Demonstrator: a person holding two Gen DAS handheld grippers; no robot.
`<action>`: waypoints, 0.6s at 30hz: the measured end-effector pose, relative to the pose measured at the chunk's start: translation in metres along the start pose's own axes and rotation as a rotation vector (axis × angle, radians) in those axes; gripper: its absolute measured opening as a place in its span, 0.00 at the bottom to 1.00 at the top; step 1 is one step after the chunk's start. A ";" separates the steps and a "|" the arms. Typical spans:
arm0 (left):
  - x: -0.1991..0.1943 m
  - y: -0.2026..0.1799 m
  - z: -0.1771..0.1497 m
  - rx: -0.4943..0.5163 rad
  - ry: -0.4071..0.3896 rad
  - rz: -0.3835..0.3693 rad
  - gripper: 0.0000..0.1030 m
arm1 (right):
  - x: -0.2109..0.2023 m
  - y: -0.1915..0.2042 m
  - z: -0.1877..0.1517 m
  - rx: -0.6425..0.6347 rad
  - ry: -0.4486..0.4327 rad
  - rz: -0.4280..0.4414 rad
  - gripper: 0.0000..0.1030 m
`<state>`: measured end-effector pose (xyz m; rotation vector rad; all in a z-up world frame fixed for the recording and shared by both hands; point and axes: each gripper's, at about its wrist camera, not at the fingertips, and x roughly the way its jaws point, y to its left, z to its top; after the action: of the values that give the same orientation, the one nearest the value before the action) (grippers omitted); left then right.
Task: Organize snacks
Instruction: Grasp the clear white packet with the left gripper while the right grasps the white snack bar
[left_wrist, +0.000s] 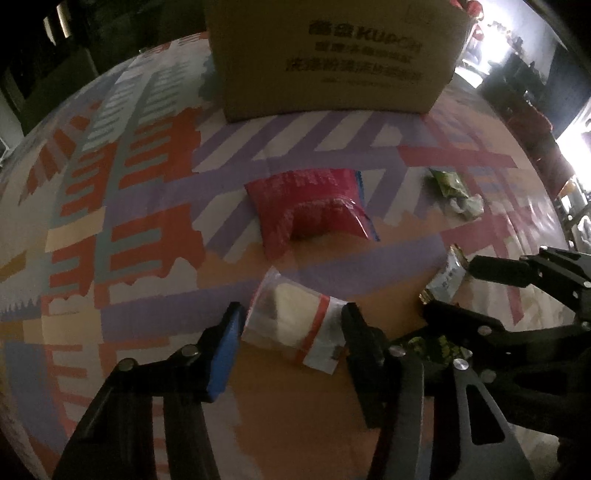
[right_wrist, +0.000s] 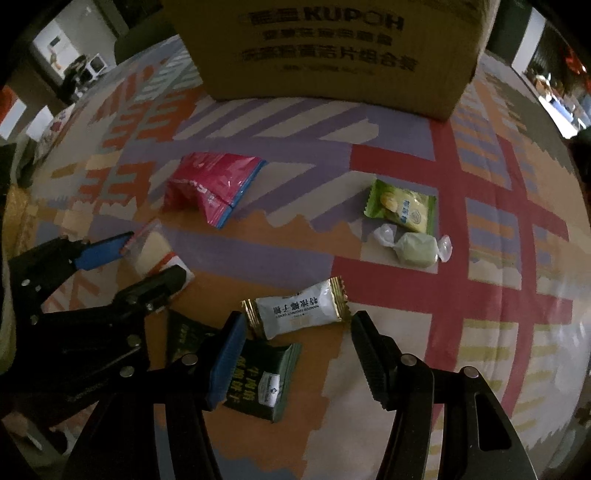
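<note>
**A:** Talk me through it, left side first.

**B:** My left gripper (left_wrist: 291, 321) is low over the worktop (left_wrist: 147, 229), fingers spread wide, and the clear packet with the red stripe (left_wrist: 295, 325) lies flat between them. The blue pad (left_wrist: 225, 354) sits just beside its left edge, the black finger by its right. Nothing pinched yet, I'd say — the packet looks to be resting on the cloth.

**A:** Why straddle it like that?

**B:** It's flat and slippery-looking, so I'd judge closing across its narrow width is the surest bite. Beyond it lies the red pouch (left_wrist: 310, 206), humped in the middle, and behind that the cardboard box (left_wrist: 332, 59) — I take it that's where the snacks go.

**A:** And the right?

**B:** Same story. My right gripper (right_wrist: 297, 332) is open wide, fingers either side of the white candy with gold ends (right_wrist: 299, 310). The candy lies crosswise between them, near the tips; whether it touches the fingers I cannot tell. Under my blue pad lies a dark green packet (right_wrist: 262, 384), partly hidden.

**A:** Anything further right?

**B:** A light green packet (right_wrist: 402, 206) and a twist-wrapped pale green sweet (right_wrist: 413, 247), just beside each other, well apart from my fingers — loose on the worktop, waiting their turn.
</note>
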<state>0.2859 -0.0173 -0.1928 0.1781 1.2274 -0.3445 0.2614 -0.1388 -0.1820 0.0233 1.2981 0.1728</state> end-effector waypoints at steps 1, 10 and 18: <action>-0.001 0.000 -0.001 0.000 0.000 -0.009 0.46 | 0.000 0.001 0.000 -0.010 0.000 -0.005 0.58; -0.005 0.006 -0.003 -0.045 0.008 -0.082 0.32 | -0.004 -0.001 -0.001 -0.023 -0.034 -0.016 0.36; -0.011 0.000 -0.005 -0.048 -0.003 -0.094 0.29 | -0.011 -0.001 -0.004 -0.012 -0.063 0.026 0.22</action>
<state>0.2782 -0.0143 -0.1835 0.0780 1.2425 -0.3962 0.2552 -0.1419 -0.1727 0.0354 1.2343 0.2003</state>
